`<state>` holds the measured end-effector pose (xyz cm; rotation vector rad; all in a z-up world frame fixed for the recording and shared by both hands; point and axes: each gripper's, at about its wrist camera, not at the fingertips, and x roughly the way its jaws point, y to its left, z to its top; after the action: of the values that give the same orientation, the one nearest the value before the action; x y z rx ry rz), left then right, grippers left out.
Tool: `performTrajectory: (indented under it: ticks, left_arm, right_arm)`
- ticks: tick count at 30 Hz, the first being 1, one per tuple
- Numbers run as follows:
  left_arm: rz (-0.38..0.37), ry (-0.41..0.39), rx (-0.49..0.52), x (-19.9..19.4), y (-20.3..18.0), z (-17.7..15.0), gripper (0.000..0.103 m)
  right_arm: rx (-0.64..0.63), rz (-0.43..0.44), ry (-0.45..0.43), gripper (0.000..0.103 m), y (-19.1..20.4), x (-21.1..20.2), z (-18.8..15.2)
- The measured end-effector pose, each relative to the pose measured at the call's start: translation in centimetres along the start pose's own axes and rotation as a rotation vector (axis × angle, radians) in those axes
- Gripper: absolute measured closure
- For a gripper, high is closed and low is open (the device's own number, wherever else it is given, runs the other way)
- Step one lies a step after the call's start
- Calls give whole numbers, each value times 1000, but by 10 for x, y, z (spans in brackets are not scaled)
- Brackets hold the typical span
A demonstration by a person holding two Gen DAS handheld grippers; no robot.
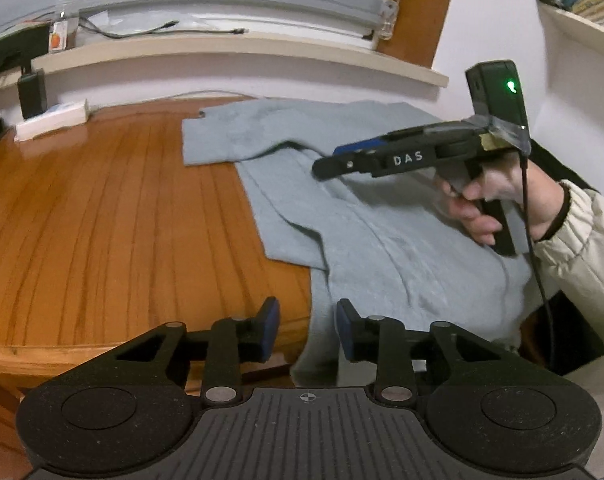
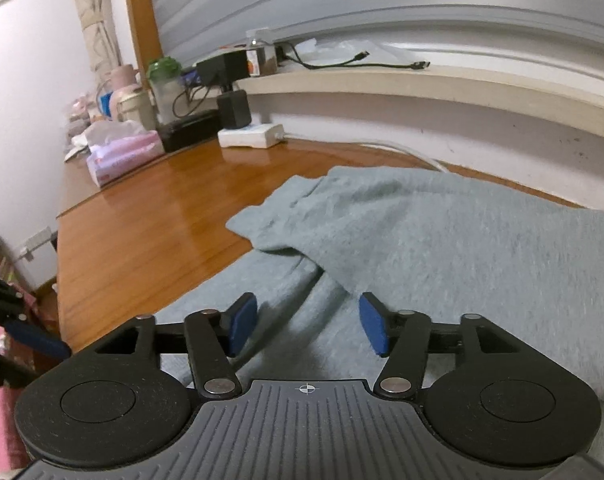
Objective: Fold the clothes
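Note:
A grey-blue T-shirt [image 1: 366, 216] lies spread on the wooden table [image 1: 102, 216], one sleeve out toward the wall, its hem hanging over the near table edge. My left gripper [image 1: 308, 330] is open at that near edge, the hanging hem between its pads, not gripped. My right gripper [image 2: 308, 326] is open and empty, hovering just above the shirt [image 2: 462, 248] near the folded sleeve. The right gripper also shows in the left wrist view [image 1: 332, 162], held by a hand above the shirt's middle.
A white power strip [image 2: 251, 135] and black adapter [image 2: 233, 109] sit by the wall. A tissue pack [image 2: 122, 156], bottles [image 2: 166, 88] and a black box crowd the far left corner. A window ledge [image 1: 222, 46] with cables runs behind.

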<state>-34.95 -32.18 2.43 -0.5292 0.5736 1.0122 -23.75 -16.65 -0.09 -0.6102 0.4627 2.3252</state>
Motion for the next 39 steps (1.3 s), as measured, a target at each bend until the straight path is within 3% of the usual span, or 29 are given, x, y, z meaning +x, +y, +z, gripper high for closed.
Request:
performTrajectory:
  ticks: [2,3,7,9,18,22,25,27,32,39]
  left_arm:
    - [4,-4,21,3,-4,1,71]
    - [-1,-5,31,5,-6,1,79]
    - [1,4,53,7,-12,0,89]
    - [10,8,38,6,-10,1,103]
    - [25,85,31,-15,-4,-11,103]
    - [13,62,-65,-20,9,-17,103]
    - [-25,46,-151,-16,19,-22,90]
    - [-25,22,-167,-14,19,-27,79]
    - [-22,-12,-195,-5,20,-39,64]
    - [-90,-7,-224,18,25,-48,65]
  right_arm:
    - [5,0,10,44,-1,1,0]
    - [11,3,10,44,-2,1,0]
    - [45,17,4,44,-8,-1,0]
    - [53,20,3,44,-9,-1,0]
    - [50,17,4,43,-8,-1,1]
    - [49,17,4,43,-8,0,1]
    - [47,17,5,43,-8,0,1]
    - [44,16,6,42,-8,0,1]
    - [38,16,8,41,-7,0,0]
    - [33,18,10,37,-6,1,1]
